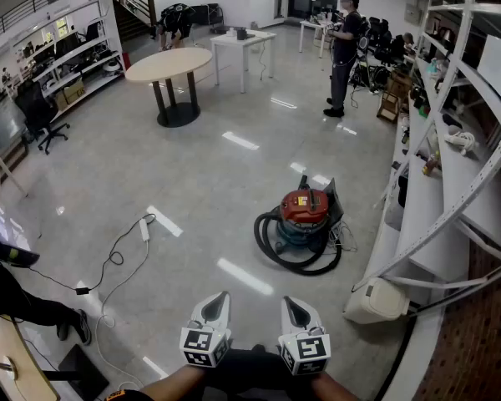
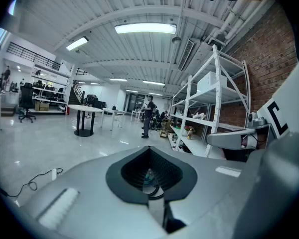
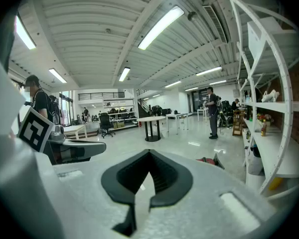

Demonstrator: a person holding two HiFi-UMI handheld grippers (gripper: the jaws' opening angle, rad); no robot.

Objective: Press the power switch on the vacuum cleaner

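Pressing unstarted: red-topped canister vacuum cleaner (image 1: 305, 215) far off at one o'clock; left gripper (image 1: 217, 301), right gripper (image 1: 291, 306) pressed together, empty.

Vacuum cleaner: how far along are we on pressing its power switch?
Done: nothing that shows. The vacuum cleaner sits on the floor beside the shelving, well ahead of both grippers.
In hand: nothing. The left gripper and right gripper are shut, empty and side by side.
Left: approach, find the switch (too small to make out from here) and press it.
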